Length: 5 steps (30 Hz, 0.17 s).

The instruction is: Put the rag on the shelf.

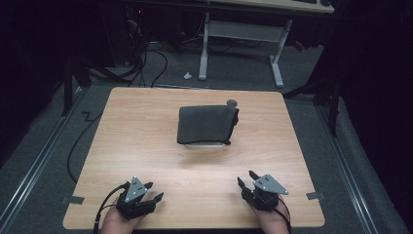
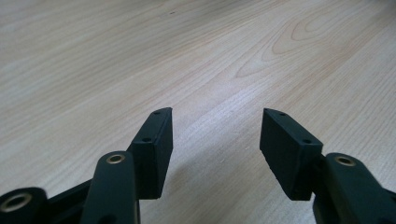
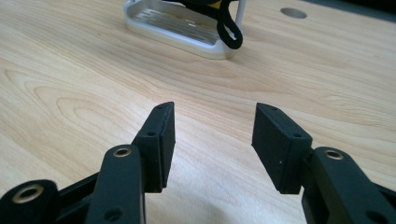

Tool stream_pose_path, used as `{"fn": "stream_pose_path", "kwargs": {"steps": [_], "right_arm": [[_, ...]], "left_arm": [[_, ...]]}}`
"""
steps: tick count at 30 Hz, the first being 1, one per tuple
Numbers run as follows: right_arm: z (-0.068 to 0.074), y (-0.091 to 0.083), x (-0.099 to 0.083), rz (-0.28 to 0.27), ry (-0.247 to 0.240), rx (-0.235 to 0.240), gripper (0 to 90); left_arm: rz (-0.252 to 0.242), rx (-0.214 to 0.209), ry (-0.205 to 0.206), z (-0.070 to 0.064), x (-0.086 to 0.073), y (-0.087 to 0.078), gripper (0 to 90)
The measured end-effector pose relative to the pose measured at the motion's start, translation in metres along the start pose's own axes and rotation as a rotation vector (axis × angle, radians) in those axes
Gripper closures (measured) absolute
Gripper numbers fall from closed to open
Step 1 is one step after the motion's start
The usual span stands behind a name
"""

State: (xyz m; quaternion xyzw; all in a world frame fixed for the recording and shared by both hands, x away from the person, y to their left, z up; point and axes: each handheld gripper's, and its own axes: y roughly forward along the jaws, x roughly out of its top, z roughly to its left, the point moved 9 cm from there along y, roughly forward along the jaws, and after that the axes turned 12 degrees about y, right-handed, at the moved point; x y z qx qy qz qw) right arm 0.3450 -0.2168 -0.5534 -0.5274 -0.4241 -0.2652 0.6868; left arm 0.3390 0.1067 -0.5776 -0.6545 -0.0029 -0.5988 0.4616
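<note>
A dark grey cloth-covered object point(image 1: 207, 124) rests on a white base point(image 1: 207, 145) at the middle of the wooden table point(image 1: 146, 146). In the right gripper view the white base point(image 3: 177, 28) appears far ahead with a black strap loop point(image 3: 229, 31) hanging over it. My left gripper point(image 1: 153, 191) is held near the front left edge, open, nothing between its jaws point(image 2: 215, 140). My right gripper point(image 1: 246, 179) sits near the front right edge, also open and empty point(image 3: 214, 135). Both are well short of the covered object.
A round hole point(image 1: 232, 103) lies in the tabletop behind the covered object. Tape tabs point(image 1: 73, 199) mark the front corners. Beyond the table stand a white desk frame point(image 1: 243, 34) and floor cables point(image 1: 141, 63); metal rails point(image 1: 34, 161) run along both sides.
</note>
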Motion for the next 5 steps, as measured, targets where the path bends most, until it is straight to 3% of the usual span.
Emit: {"fn": "stream_pose_path", "kwargs": {"steps": [3, 5], "right_arm": [[-0.0035, 0.0034, -0.0018, 0.017, 0.019, -0.006, 48.7], [-0.0049, 0.0056, -0.0030, 0.024, 0.022, -0.014, 47.6]], "left_arm": [[-0.022, -0.023, -0.043, 0.0038, 0.0016, -0.0003, 44.5], [-0.018, -0.017, -0.047, 0.0064, 0.0002, -0.0001, 44.4]]}}
